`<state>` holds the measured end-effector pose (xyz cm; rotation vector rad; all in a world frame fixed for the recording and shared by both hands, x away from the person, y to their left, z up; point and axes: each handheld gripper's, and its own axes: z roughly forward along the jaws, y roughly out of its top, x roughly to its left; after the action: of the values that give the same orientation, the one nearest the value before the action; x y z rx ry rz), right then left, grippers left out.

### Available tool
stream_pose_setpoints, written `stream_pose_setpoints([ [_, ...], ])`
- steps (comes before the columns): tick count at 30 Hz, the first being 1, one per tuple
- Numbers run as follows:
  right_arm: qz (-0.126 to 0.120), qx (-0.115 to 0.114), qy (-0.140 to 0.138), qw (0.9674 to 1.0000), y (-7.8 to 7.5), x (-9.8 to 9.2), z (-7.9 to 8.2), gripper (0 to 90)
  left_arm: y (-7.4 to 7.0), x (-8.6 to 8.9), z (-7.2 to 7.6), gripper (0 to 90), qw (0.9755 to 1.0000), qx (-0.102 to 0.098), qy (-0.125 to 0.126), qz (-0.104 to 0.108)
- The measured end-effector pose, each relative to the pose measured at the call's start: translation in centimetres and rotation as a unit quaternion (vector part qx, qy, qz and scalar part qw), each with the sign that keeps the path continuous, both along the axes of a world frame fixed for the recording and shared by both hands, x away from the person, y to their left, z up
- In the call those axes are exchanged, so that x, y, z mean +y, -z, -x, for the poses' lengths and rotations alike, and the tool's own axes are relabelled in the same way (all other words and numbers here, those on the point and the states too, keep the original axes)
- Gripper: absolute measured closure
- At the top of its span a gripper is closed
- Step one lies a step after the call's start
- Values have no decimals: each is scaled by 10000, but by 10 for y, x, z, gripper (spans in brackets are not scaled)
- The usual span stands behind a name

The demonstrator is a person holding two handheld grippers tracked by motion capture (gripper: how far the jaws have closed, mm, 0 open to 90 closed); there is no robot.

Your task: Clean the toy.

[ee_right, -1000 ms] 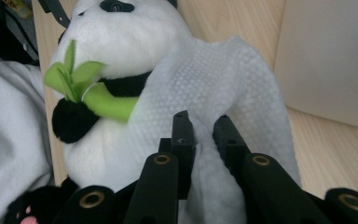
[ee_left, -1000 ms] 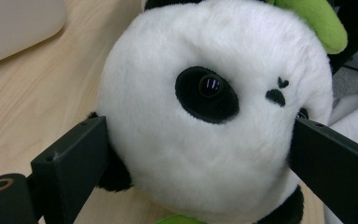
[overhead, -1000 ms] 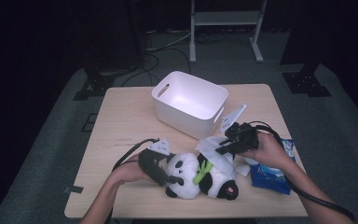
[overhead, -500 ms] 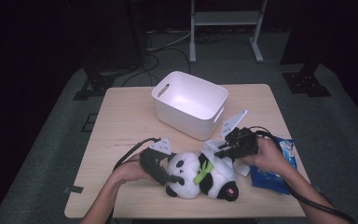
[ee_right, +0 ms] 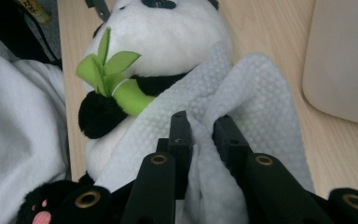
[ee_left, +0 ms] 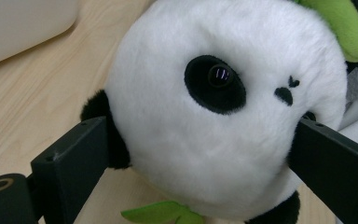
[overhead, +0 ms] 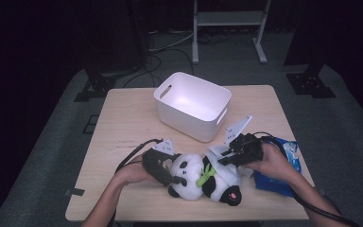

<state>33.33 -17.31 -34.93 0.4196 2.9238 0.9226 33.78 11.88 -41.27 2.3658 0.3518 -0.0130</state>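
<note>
Panda (ee_left: 223, 121) head clamped by left gripper (ee_left: 200, 163); right gripper (ee_right: 200, 128) pinches white cloth (ee_right: 261, 102).

Plush panda (overhead: 203, 177) lying on table, white cloth (ee_right: 242, 107) draped over it

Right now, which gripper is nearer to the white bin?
Right. The right gripper sits just in front of the white bin, pinching a white cloth over the panda plush. The left gripper clamps the panda's head, farther from the bin.
</note>
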Motion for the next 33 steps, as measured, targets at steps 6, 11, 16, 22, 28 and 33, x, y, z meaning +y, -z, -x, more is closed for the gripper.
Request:
stream_pose_setpoints([
  [6,-77,-36,-120,9999,0,-2,8,783,0,-1,1,58,10000,-6,22,-57],
  [11,-146,-24,-204,9997,0,-2,12,784,-1,-2,1,58,10000,-14,5,-51],
  [16,-95,87,-473,9988,6,9,17,786,-3,-2,2,58,10000,-72,-11,-63],
  [22,-84,11,-296,9995,9,12,9,801,-14,-12,6,60,9997,-204,125,74],
  [28,-148,23,-228,9996,11,14,1,804,-19,-28,8,60,9990,-313,316,-17],
  [33,-287,55,-94,9995,14,17,-8,807,-24,-43,6,60,9980,-431,461,-58],
])
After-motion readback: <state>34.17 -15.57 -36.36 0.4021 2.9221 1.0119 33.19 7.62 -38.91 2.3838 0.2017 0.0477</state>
